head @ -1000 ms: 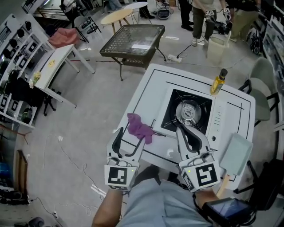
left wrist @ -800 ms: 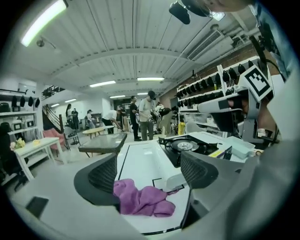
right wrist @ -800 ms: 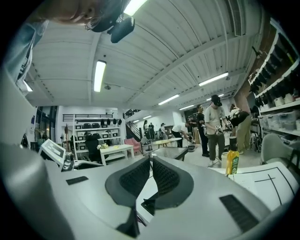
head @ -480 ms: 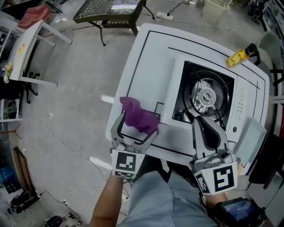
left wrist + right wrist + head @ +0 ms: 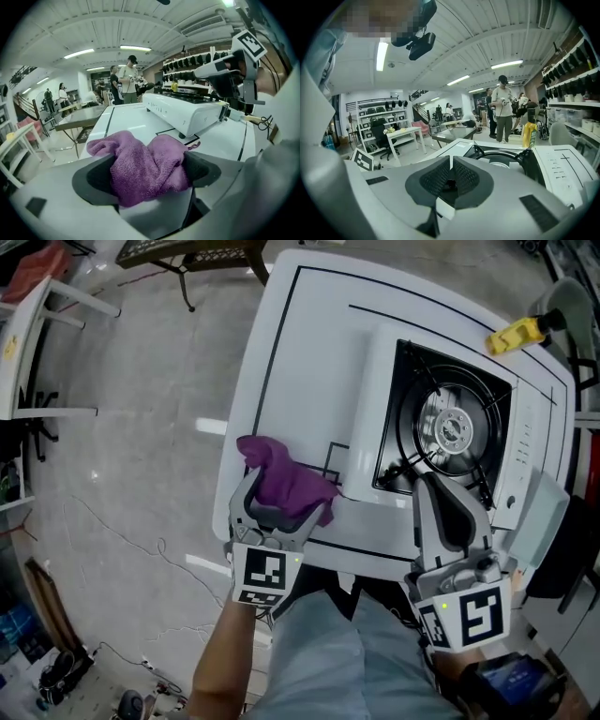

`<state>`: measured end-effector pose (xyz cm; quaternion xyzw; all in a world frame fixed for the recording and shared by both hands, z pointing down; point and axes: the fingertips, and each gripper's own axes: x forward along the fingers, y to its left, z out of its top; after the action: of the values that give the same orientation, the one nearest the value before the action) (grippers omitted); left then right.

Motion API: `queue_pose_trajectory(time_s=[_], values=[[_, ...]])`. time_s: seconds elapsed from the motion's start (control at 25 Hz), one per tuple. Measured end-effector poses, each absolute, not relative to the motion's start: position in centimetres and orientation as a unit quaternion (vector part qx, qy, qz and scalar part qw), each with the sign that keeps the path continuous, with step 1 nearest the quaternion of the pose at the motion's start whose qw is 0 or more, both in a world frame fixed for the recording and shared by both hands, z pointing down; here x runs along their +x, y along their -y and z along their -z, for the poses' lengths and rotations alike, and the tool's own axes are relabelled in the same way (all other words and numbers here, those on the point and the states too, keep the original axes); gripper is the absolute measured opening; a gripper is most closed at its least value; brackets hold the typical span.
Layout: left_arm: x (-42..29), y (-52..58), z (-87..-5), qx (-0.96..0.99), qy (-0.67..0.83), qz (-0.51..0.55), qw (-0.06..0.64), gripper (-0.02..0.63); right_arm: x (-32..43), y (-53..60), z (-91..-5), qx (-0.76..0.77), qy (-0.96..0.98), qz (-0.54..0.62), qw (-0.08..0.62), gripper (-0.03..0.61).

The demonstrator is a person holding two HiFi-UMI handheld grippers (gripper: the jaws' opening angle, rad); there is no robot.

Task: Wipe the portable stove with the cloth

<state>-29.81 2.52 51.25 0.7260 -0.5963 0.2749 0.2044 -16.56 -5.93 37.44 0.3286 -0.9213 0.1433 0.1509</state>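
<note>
A crumpled purple cloth (image 5: 286,482) lies on the white table (image 5: 300,352), left of the portable stove (image 5: 375,409). My left gripper (image 5: 284,497) is down at the cloth. Its jaws have just been opening and now stand wide, with the cloth (image 5: 140,164) between them. The left gripper (image 5: 147,172) frames the cloth from both sides without squeezing it. The white stove has a black top and a round burner (image 5: 455,427). My right gripper (image 5: 434,488) hovers over the stove's near edge, jaws together and empty. The right gripper (image 5: 451,171) looks across the burner (image 5: 501,157).
A yellow bottle (image 5: 516,334) lies at the table's far right corner, beyond the stove. A pale green board (image 5: 542,512) sits right of the stove. The table's left edge drops to the floor. A dark mesh table (image 5: 187,251) and people stand beyond.
Both grippers came down toward the table. The left gripper's jaws widened and now straddle the purple cloth. The right gripper sank toward the stove's near edge, still shut.
</note>
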Motion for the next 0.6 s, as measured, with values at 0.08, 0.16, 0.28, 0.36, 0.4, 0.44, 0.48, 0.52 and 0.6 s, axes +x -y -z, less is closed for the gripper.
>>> queue_pose_trajectory(time_s=[0.08, 0.16, 0.28, 0.36, 0.4, 0.44, 0.48, 0.52, 0.6], values=[[-30.2, -2.6, -51.0, 0.723, 0.600, -0.275, 0.204, 0.475, -16.8, 5.8, -37.3, 0.331, 0.920, -0.144, 0.152, 0.052], [-31.0, -2.6, -50.7, 0.716, 0.611, -0.271, 0.201, 0.304, -17.1, 5.8, -36.9, 0.334, 0.920, -0.143, 0.149, 0.052], [-31.6, -2.5, -50.5, 0.718, 0.609, -0.262, 0.211, 0.248, -17.3, 5.9, -36.2, 0.342, 0.919, -0.138, 0.142, 0.052], [-31.8, -2.4, -50.2, 0.718, 0.609, -0.256, 0.222, 0.206, -17.2, 6.0, -35.5, 0.348, 0.918, -0.133, 0.138, 0.052], [-31.8, -2.3, -49.9, 0.716, 0.611, -0.254, 0.222, 0.188, -17.2, 6.1, -35.1, 0.351, 0.917, -0.131, 0.135, 0.052], [-31.9, -2.3, -49.4, 0.715, 0.614, -0.255, 0.217, 0.176, -17.2, 6.1, -34.7, 0.354, 0.917, -0.128, 0.132, 0.052], [-32.0, -2.3, -48.6, 0.714, 0.617, -0.256, 0.208, 0.169, -17.1, 6.1, -34.1, 0.356, 0.917, -0.125, 0.129, 0.052], [-32.1, -2.2, -47.5, 0.714, 0.621, -0.254, 0.199, 0.165, -17.1, 6.1, -33.5, 0.359, 0.917, -0.123, 0.126, 0.052], [-32.2, -2.0, -44.8, 0.715, 0.630, -0.238, 0.188, 0.161, -16.8, 6.0, -32.1, 0.364, 0.916, -0.121, 0.118, 0.052]])
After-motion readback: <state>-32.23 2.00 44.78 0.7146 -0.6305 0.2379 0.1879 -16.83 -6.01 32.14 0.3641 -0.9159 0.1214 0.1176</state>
